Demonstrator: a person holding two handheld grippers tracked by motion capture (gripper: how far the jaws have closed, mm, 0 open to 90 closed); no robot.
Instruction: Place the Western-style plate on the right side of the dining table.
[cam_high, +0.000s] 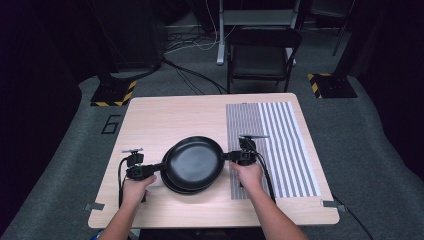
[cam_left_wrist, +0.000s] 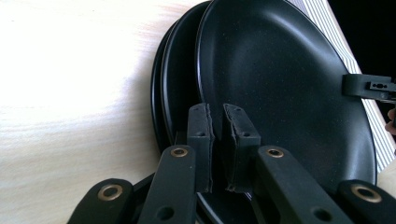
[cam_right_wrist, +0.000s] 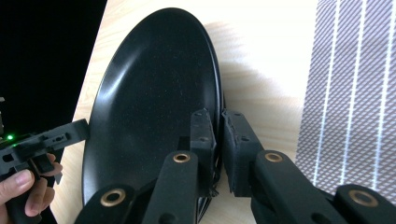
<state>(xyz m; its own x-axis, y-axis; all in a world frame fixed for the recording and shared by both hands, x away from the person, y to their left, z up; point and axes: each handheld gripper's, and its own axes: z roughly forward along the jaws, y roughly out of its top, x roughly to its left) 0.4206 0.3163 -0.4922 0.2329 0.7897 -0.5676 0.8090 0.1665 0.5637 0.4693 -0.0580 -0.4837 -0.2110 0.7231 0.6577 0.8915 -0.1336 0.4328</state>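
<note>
Two grippers, one per hand, hold the top black plate (cam_high: 194, 161) by opposite rims: the left gripper (cam_left_wrist: 218, 122) pinches its left edge, the right gripper (cam_right_wrist: 218, 126) its right edge, jaws pressed onto the rim. At least two more black plates (cam_left_wrist: 163, 88) lie stacked beneath on the wooden table (cam_high: 165, 120). A striped mat (cam_high: 280, 140) lies just to the right; beyond the table stands a black chair (cam_high: 260, 55).

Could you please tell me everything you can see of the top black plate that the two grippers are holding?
The top plate is round, matte black and shallow, with a smooth raised rim and an empty inside. It sits tilted and shifted over more black plates stacked below on the wooden table, just left of the striped mat. The left gripper pinches its left rim and the right gripper its right rim, jaws closed on the edge.
</note>
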